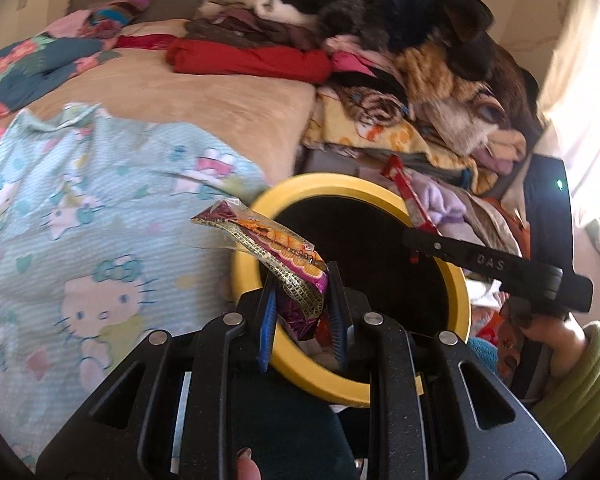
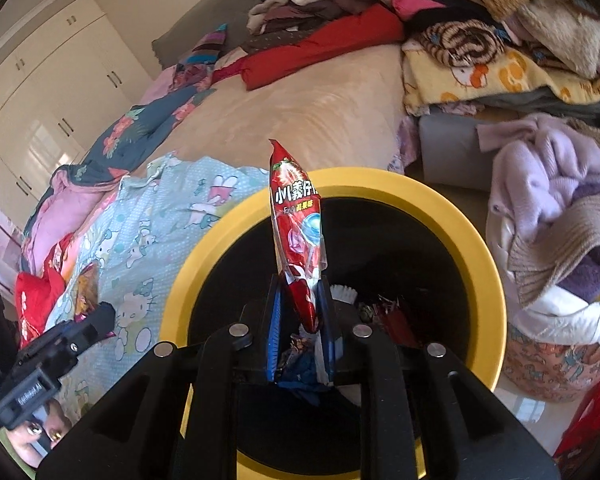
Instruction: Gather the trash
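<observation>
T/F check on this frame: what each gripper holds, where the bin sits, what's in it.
1. The left gripper is clamped on a purple and orange snack wrapper. True.
2. The right gripper is empty. False: it grips a red candy wrapper that stands upright.
3. The bin has a yellow rim. True.
4. The bin is empty. False: trash already lies at the bottom.
5. The bin stands on the bed. False: it stands beside the bed, below both grippers.
</observation>
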`<state>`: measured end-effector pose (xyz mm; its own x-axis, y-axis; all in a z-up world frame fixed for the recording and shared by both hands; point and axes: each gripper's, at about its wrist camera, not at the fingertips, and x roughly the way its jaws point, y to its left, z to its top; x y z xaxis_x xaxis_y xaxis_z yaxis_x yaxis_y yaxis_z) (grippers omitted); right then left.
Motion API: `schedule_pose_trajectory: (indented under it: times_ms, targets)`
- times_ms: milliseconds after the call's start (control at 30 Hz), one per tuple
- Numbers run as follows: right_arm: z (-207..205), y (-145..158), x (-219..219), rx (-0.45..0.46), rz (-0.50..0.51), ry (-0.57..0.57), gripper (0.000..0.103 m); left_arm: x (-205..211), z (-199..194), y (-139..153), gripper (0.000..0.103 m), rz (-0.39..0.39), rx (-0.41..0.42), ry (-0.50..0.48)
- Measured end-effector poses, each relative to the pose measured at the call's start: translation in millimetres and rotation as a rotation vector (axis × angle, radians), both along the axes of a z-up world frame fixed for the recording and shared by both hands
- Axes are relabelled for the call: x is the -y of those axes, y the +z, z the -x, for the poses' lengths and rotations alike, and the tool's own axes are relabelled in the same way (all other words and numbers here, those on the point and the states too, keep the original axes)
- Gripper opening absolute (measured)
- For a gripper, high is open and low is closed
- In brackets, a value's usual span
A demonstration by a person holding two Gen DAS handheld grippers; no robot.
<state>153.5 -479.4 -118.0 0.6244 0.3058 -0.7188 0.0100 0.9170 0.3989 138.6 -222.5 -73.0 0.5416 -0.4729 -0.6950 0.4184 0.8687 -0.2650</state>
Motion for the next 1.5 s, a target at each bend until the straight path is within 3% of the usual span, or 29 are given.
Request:
schedule_pose_trajectory:
  times_ms: [167,300,400,533,667,733,800,833,933,1100,1333,1500]
  targets:
    - [4.0,-2.1,17.9,-0.025,-0.019,-0.028,0.021,28.2,-1.7,-9.1,0.017,-0.028,-0.013,-0.074]
    - [9.4,1.3,28.0,-0.032,-0.017,-0.043,0.034,42.7,-7.3,-17.5,0.019,-0.041,-0.036,-0.105]
    - [14.2,5.0,29.6,-0.037,0.002,-0.038,0.039,46.9,-9.8,-20.9,0.026,-0.055,-0.039,-0.113]
    - [19.3,15.3,23.6,-0.038,0.034,-0.012,0.049,43.0,-11.1,-21.9,0.044,-0.052,-0.041,-0.116]
    - [24.2,34.3,9.6,-0.007,0.131,0.031,0.064,37.2,-9.6,-18.3,0.057,-0.057,-0.022,-0.104]
    - [31.8,43.3,2.8,0.031,0.177,0.035,0.076,30.2,-8.3,-14.5,0.067,-0.053,-0.009,-0.086]
    - [49.6,54.6,-5.6,0.125,0.229,0.011,0.087,23.5,-7.2,-8.9,0.070,-0.050,0.008,-0.064]
    - [56.3,57.4,-8.3,0.160,0.232,0.008,0.089,19.7,-5.8,-6.4,0.079,-0.049,0.017,-0.054]
    - [80.8,65.4,-17.5,0.275,0.222,-0.038,0.097,3.6,2.2,4.1,0.089,-0.052,0.077,-0.013]
    - [100.2,73.6,-38.6,0.403,0.183,-0.083,0.097,-28.6,19.9,20.6,0.092,-0.052,0.164,0.084]
    - [134.5,77.9,-91.2,0.599,0.313,-0.102,0.097,-73.1,41.7,33.3,0.092,-0.024,0.229,0.189]
    - [141.9,74.1,-102.9,0.622,0.370,-0.140,0.097,-97.7,58.2,40.5,0.092,-0.015,0.284,0.240]
